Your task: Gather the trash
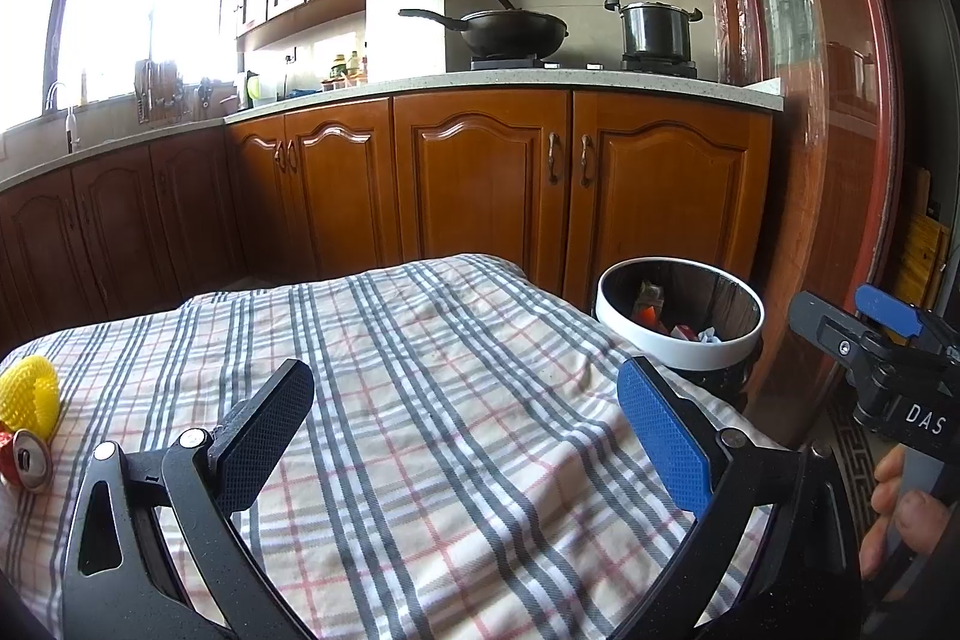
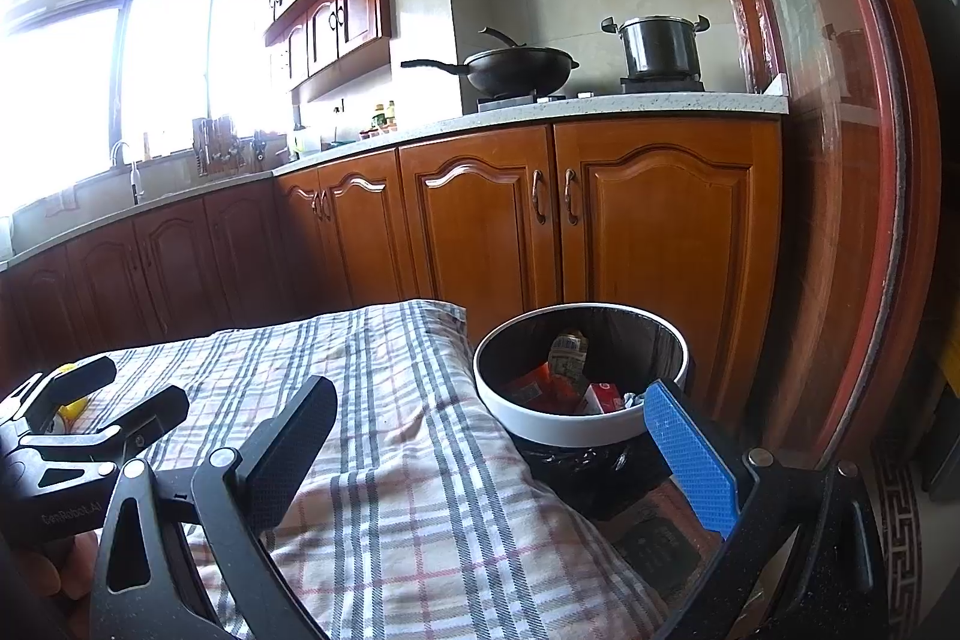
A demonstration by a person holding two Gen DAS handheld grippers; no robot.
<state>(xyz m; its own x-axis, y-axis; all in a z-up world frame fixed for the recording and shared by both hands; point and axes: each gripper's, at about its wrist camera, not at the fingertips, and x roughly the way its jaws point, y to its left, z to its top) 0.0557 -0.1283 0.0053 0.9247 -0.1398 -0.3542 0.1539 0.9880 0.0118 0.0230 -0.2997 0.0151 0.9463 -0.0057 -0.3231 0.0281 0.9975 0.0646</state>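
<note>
Two hand-held grippers wide, empty, red can (image 1: 24,462) lying, opening toward left camera.

The red can (image 1: 24,463) at the near left is cut off by the left wrist picture's edge, so its label cannot be read; in the right wrist view the left gripper (image 2: 114,403) hides nearly all of the yellow net (image 2: 73,407). The bin (image 1: 684,347) shows only its upper ring, its base behind the checked cloth (image 1: 432,400). Bottles (image 1: 348,67) on the far counter are too small to tell apart, and the window (image 1: 108,10) is washed out
</note>
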